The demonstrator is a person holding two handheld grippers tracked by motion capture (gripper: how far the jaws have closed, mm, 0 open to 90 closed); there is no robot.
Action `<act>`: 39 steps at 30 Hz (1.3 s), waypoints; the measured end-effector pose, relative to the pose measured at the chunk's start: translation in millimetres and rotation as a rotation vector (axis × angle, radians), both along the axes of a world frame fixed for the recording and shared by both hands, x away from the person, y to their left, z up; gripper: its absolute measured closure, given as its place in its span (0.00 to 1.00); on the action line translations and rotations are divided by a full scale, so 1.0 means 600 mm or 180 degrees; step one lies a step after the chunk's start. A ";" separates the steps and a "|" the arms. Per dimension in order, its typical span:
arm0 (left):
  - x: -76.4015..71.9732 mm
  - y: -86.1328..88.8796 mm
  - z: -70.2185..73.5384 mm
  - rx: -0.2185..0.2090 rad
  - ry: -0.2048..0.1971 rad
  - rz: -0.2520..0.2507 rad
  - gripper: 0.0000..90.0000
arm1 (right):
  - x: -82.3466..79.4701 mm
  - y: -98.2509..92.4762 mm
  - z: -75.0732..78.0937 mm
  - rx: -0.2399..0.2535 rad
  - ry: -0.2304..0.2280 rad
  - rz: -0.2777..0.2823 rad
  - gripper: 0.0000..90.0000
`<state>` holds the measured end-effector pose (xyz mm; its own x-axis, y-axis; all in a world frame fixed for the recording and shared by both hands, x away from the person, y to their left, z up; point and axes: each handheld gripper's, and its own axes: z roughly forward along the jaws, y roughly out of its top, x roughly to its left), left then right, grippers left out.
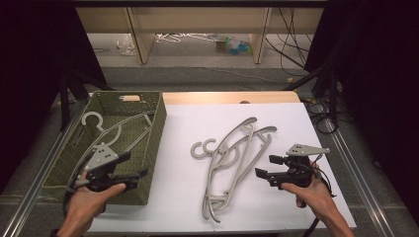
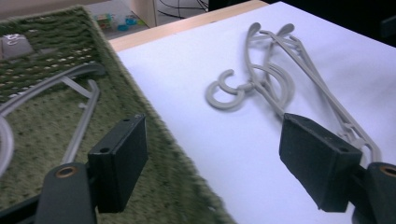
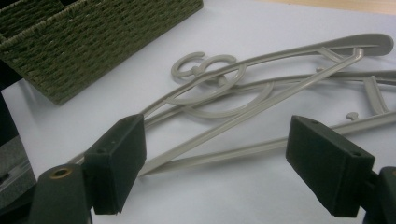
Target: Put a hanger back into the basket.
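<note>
The left gripper (image 1: pixel 134 164) hangs over the near right corner of the woven basket (image 1: pixel 153 143), its jaws spread wide with nothing between them. They point toward the two grey hangers (image 1: pixel 237 158) on the white sheet (image 1: pixel 188 187), which suggests this hand is empty and turned to fetch the next one. In the left gripper view the right-hand pad (image 2: pixel 317 161) lines up over the hangers' near arm, while the other pad sits above the basket's rim.

One grey hanger (image 1: pixel 106 133) already lies inside the basket, its hook toward the far left corner, so the basket seems to be the collecting place.

The right gripper (image 1: pixel 269 165) rests right of the basket, just beside the stacked hangers' right edge, jaws also parted and empty; it looks along the hangers' long arms (image 3: pixel 261 93), probably waiting to steady or lift them.

The two loose hangers lie overlapped, hooks (image 1: pixel 203 148) toward the basket, which should make them easy to pick up from that side.
</note>
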<state>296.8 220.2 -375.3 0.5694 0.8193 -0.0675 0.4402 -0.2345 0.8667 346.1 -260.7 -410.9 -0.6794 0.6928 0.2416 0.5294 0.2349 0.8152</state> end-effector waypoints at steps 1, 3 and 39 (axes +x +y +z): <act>-0.005 -0.007 -0.003 -0.0024 -0.0016 -0.0011 0.26 | 0.000 0.001 0.000 0.0005 0.0029 0.0008 0.23; -0.015 -0.019 -0.009 -0.0006 -0.0014 -0.0067 0.26 | 0.000 0.001 0.001 -0.0055 0.0044 0.0021 0.23; -0.089 -0.087 -0.083 -0.0038 -0.0196 -0.0219 0.26 | -0.005 0.183 -0.038 -0.0487 0.0099 0.0221 0.24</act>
<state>243.7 167.9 -425.3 0.6276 0.7775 -0.0403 0.3693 -0.2517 0.8946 343.0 -150.8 -433.4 -0.7209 0.6747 0.1585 0.5319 0.3920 0.7506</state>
